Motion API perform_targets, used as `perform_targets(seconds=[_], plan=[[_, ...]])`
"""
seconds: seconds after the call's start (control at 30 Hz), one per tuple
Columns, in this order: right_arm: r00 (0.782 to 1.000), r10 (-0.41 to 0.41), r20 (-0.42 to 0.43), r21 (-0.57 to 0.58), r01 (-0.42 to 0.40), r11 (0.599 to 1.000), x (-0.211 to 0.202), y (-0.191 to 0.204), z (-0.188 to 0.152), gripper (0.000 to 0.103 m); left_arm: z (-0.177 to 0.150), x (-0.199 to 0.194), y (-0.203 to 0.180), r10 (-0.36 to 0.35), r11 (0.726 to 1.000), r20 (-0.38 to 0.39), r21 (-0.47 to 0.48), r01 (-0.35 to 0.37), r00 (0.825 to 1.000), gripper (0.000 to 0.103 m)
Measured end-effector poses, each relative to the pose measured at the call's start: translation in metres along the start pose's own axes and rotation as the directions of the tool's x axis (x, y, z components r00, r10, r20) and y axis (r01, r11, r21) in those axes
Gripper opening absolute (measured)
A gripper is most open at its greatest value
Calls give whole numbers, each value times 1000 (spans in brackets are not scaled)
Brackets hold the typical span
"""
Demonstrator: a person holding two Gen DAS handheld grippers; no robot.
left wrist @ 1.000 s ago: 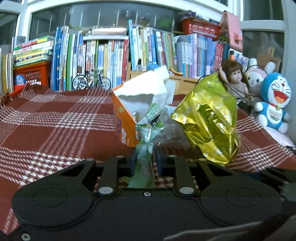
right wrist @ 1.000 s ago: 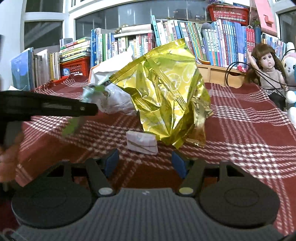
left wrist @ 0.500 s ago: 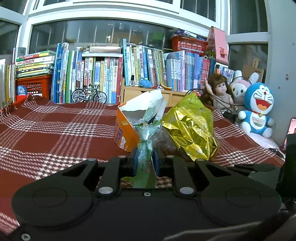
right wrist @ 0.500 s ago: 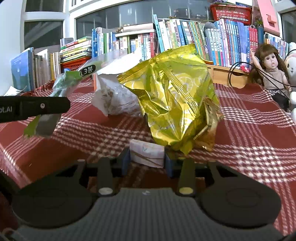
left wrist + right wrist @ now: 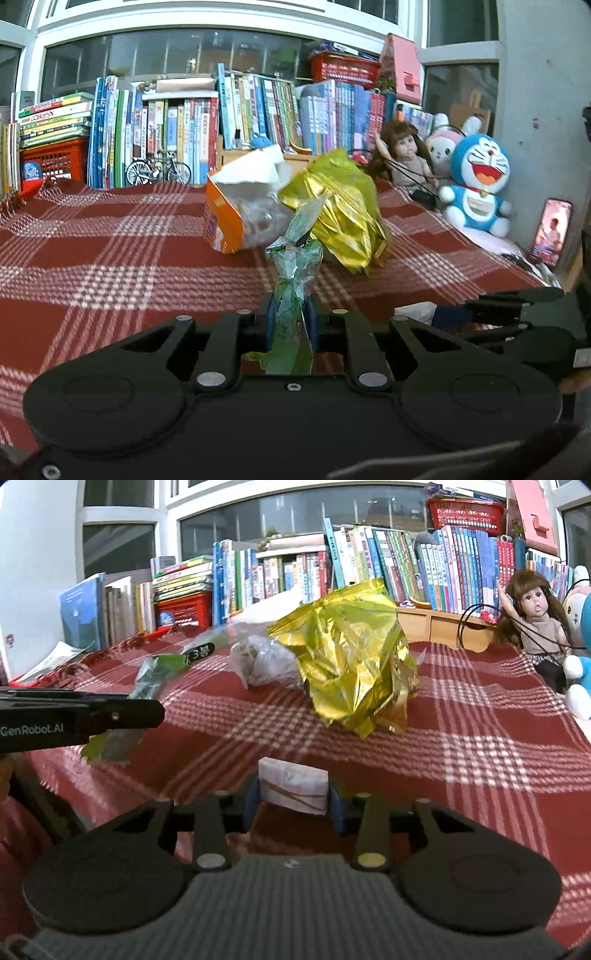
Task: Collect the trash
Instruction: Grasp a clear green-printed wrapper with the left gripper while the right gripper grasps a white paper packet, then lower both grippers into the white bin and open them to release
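Note:
My left gripper (image 5: 290,317) is shut on a green plastic wrapper (image 5: 293,273) that stands up between its blue pads. My right gripper (image 5: 293,801) is shut on a small white and pink paper packet (image 5: 293,788), lifted off the cloth. Ahead on the red plaid cloth lie a crumpled gold foil bag (image 5: 340,214) (image 5: 354,664), a torn orange box (image 5: 225,218) and a clear plastic bag (image 5: 258,661). In the right wrist view the left gripper (image 5: 81,720) reaches in from the left with the green wrapper (image 5: 162,668) trailing from it.
Rows of books (image 5: 177,129) and a red basket (image 5: 55,158) line the far edge of the table. A doll (image 5: 404,155) and plush toys (image 5: 476,184) sit at the right, and a phone (image 5: 552,232) leans near the right edge.
Both grippers have pulled back from the trash pile and risen. The right gripper, open a second ago, closed on the white packet and lifted it. The left kept its hold on the green wrapper.

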State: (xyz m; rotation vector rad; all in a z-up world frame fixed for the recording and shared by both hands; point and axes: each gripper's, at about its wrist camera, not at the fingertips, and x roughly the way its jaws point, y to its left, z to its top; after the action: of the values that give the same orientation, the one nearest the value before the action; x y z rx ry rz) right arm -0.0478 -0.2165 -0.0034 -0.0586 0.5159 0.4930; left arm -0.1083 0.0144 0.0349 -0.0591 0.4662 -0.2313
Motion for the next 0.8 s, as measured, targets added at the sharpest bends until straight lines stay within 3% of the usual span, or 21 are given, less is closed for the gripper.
perform_targets(seconds=[0.47, 0.8], plan=[[992, 42, -115, 16, -40, 999, -29, 1, -43, 45, -54, -36, -15, -50, 999, -165, -24, 47, 985, 17], [967, 69, -244, 50, -59, 997, -16, 7, -81, 45, -100, -15, -26, -28, 998, -363, -64, 6, 932, 17]])
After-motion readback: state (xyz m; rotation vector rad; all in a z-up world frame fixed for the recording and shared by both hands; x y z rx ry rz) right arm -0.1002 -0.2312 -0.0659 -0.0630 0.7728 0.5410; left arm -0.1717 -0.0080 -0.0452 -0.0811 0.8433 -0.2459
